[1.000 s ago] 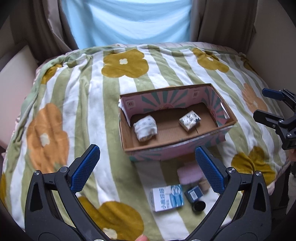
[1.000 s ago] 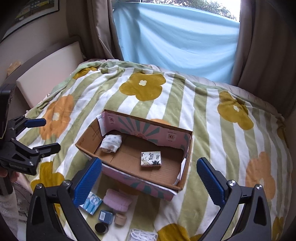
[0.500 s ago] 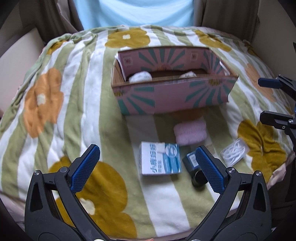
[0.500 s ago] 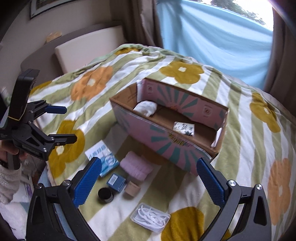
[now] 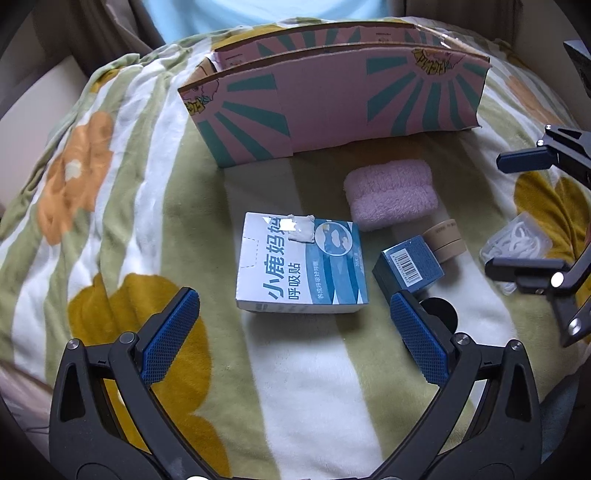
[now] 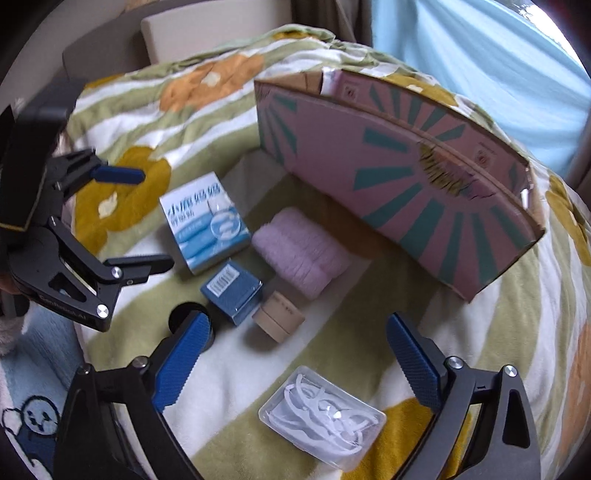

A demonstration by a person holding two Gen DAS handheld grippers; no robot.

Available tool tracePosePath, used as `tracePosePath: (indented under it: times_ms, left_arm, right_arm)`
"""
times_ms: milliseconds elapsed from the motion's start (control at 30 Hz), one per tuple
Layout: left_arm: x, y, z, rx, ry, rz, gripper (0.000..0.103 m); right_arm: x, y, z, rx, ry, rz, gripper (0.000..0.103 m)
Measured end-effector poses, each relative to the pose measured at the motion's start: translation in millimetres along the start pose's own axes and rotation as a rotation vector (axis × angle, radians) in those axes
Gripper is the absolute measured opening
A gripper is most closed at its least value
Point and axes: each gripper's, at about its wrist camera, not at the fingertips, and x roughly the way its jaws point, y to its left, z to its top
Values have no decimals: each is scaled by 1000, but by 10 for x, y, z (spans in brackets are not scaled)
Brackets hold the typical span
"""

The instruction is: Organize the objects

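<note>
One pink-and-teal cardboard box [image 5: 332, 96], one white-and-blue flat carton [image 5: 301, 264] between the left jaws, one folded pink towel [image 5: 391, 192], one small dark-blue box [image 5: 410, 264], one beige tape roll [image 5: 445, 240], one black round cap [image 6: 184, 314], one clear plastic packet [image 6: 321, 413] between the right jaws

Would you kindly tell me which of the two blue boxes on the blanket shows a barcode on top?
The small dark blue box, beside the tan tape roll; the larger white-and-blue box shows printed characters instead.

a home bedroom: a bed under a flowered striped blanket [image 5: 122, 206], curtains [image 6: 332, 14] by the window.
</note>
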Motion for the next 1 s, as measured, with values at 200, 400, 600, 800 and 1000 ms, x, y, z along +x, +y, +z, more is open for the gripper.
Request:
tracePosePath:
  times_ms: [200, 400, 600, 800, 1000]
  left_arm:
    - [178, -32, 6, 16, 31, 24, 103]
    - [299, -33, 9, 8, 45, 25, 101]
    - [386, -74, 22, 29, 57, 28, 88]
    - [402, -66, 16, 32, 52, 29, 88]
    - [399, -63, 13, 39, 52, 29, 88]
  right_arm:
    - [262, 6, -69, -16, 43, 3, 87]
    - [417, 9, -71, -30, 75, 17, 76]
    - [524, 15, -82, -38, 101, 32, 64]
    - [549, 10, -41, -42, 103, 38, 60]
    - [576, 21, 5, -55, 112, 44, 46]
